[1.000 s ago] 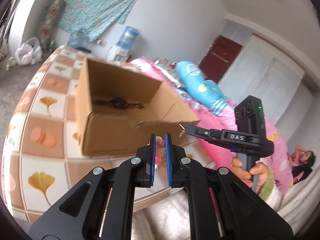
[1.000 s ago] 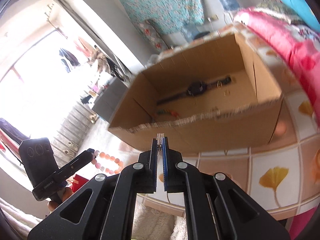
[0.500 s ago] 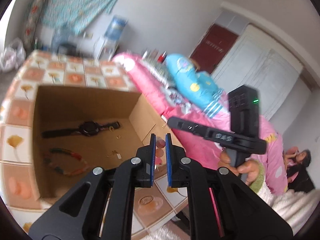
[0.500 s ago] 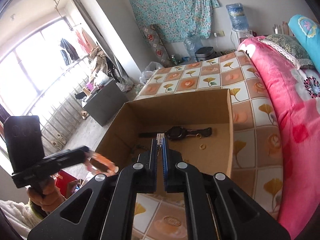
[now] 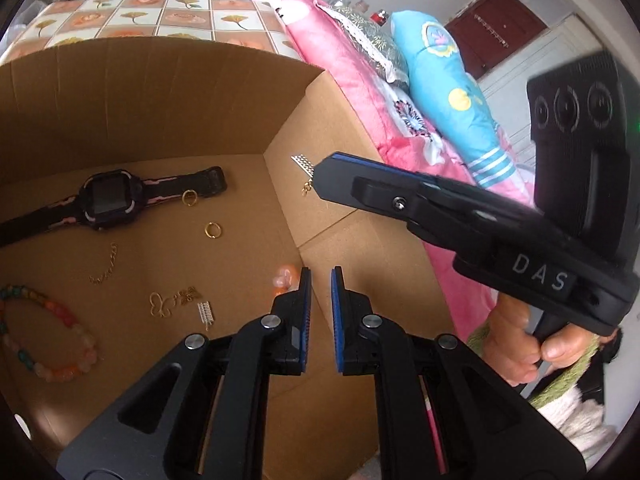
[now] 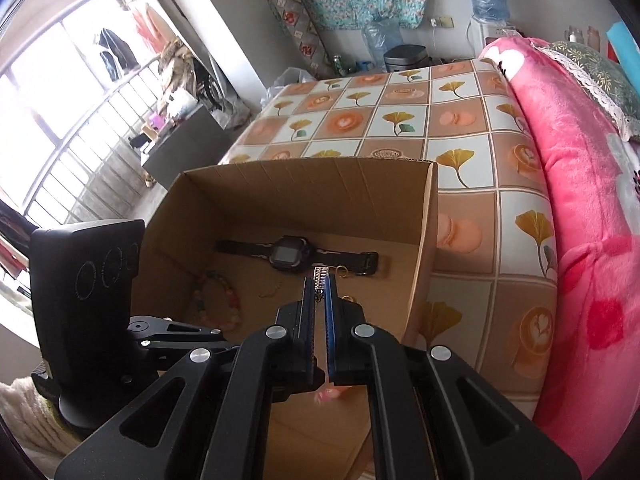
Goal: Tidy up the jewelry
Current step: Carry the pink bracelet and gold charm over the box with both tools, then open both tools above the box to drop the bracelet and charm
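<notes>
An open cardboard box [image 5: 168, 92] holds a black watch [image 5: 108, 200], gold rings [image 5: 213, 230], a thin chain [image 5: 105, 266], gold charms [image 5: 172, 302] and a coloured bead bracelet [image 5: 52, 344]. My left gripper [image 5: 318, 276] is slightly open over the box's right side, with the pink bead bracelet [image 5: 283, 278] falling free just left of its tip. My right gripper [image 6: 319, 280] is shut on a small silver earring [image 6: 321, 274] over the box [image 6: 304, 184]; it also shows in the left wrist view [image 5: 320, 178] with the earring [image 5: 302, 164].
The box stands on a tiled patterned surface [image 6: 400, 120]. A pink blanket [image 6: 580, 220] and a blue pillow [image 5: 452, 92] lie to the right. A window with railings [image 6: 60, 100] and clutter are on the left.
Both grippers moved over and down into the box opening. My left gripper opened slightly and the pink bead bracelet dropped out of it. The right gripper still holds the earring.
</notes>
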Demonstrator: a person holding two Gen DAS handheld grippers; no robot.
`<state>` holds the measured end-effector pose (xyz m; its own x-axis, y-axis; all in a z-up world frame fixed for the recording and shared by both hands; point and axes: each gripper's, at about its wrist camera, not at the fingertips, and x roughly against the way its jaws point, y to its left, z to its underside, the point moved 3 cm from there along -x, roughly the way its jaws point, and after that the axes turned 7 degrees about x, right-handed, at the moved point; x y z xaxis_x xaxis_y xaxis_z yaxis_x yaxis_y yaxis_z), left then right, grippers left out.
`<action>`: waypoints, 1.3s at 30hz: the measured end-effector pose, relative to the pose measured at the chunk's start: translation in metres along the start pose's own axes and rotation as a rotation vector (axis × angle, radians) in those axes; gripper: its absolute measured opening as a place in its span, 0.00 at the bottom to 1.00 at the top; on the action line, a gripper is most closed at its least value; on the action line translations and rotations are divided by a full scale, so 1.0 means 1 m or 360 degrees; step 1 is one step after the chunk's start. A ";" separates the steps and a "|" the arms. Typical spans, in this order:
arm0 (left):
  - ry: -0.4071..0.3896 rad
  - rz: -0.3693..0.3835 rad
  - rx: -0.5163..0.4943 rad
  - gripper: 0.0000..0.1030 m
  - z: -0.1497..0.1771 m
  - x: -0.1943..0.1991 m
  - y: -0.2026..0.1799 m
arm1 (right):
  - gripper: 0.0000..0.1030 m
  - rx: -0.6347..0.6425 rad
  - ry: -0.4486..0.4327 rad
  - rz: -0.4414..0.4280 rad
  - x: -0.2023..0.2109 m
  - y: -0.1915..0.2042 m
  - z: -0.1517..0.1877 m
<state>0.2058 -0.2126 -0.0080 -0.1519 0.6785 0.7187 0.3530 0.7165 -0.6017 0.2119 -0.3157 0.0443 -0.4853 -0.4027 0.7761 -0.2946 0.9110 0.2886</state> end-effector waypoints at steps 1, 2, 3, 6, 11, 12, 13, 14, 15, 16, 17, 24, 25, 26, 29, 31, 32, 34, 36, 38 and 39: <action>-0.0004 -0.0017 -0.0007 0.10 0.000 -0.001 0.001 | 0.05 0.0010 0.0010 0.0002 -0.001 0.001 0.000; -0.0014 -0.0024 -0.0005 0.10 -0.001 0.000 0.003 | 0.05 0.0021 0.0023 0.0004 -0.003 0.002 -0.002; -0.0023 -0.0025 -0.0003 0.10 -0.002 0.003 0.004 | 0.05 0.0028 0.0033 -0.0003 -0.004 0.004 -0.003; -0.0112 -0.0048 -0.0023 0.10 -0.001 0.021 0.008 | 0.05 0.0059 0.0082 -0.0033 -0.009 0.014 -0.008; -0.0367 -0.0126 -0.0109 0.22 0.011 0.082 0.016 | 0.05 0.0097 0.0249 -0.0038 -0.032 0.030 -0.018; -0.0451 -0.0173 -0.0131 0.27 0.017 0.101 0.020 | 0.05 0.0099 0.0289 -0.0033 -0.039 0.033 -0.019; -0.0503 -0.0211 -0.0140 0.31 0.020 0.112 0.023 | 0.05 0.0089 0.0353 -0.0025 -0.049 0.035 -0.021; -0.0568 -0.0260 -0.0141 0.33 0.026 0.127 0.028 | 0.05 0.0075 0.0394 -0.0023 -0.055 0.036 -0.020; -0.0607 -0.0290 -0.0136 0.37 0.028 0.135 0.031 | 0.05 0.0050 0.0447 -0.0031 -0.064 0.038 -0.021; -0.0670 -0.0342 -0.0126 0.41 0.034 0.148 0.037 | 0.05 0.0039 0.0476 -0.0033 -0.069 0.039 -0.021; -0.0702 -0.0372 -0.0120 0.43 0.037 0.156 0.041 | 0.05 0.0034 0.0519 -0.0011 -0.078 0.041 -0.021; -0.0818 -0.0553 -0.0074 0.61 0.060 0.191 0.075 | 0.08 -0.0023 0.0576 0.0096 -0.101 0.039 -0.023; -0.0823 -0.0557 -0.0064 0.64 0.061 0.193 0.079 | 0.13 -0.0049 0.0574 0.0087 -0.102 0.038 -0.023; -0.0827 -0.0558 -0.0055 0.64 0.064 0.197 0.082 | 0.15 -0.0071 0.0566 0.0089 -0.101 0.037 -0.024; -0.0847 -0.0568 -0.0031 0.68 0.070 0.204 0.090 | 0.16 -0.0142 0.0488 0.0067 -0.086 0.037 -0.027; -0.0862 -0.0579 -0.0020 0.71 0.074 0.207 0.094 | 0.17 -0.0187 0.0381 0.0014 -0.063 0.041 -0.028; -0.0856 -0.0580 -0.0011 0.73 0.075 0.207 0.097 | 0.17 -0.0199 0.0333 -0.0004 -0.053 0.044 -0.026; -0.0833 -0.0585 0.0022 0.75 0.078 0.206 0.100 | 0.28 -0.0198 0.0178 -0.0015 -0.016 0.052 -0.020; -0.0818 -0.0577 0.0051 0.78 0.081 0.205 0.104 | 0.40 -0.0187 0.0037 0.0012 0.019 0.055 -0.011; -0.0793 -0.0565 0.0081 0.82 0.082 0.201 0.109 | 0.47 -0.0200 -0.0094 0.0078 0.052 0.054 0.001; -0.0776 -0.0559 0.0117 0.82 0.082 0.198 0.113 | 0.50 -0.0224 -0.0154 0.0107 0.068 0.051 0.010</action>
<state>0.1399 0.0157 0.0375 -0.6597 0.3831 0.6466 0.1429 0.9086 -0.3925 0.1555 -0.2971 0.1056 -0.5788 -0.3408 0.7408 -0.1440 0.9369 0.3185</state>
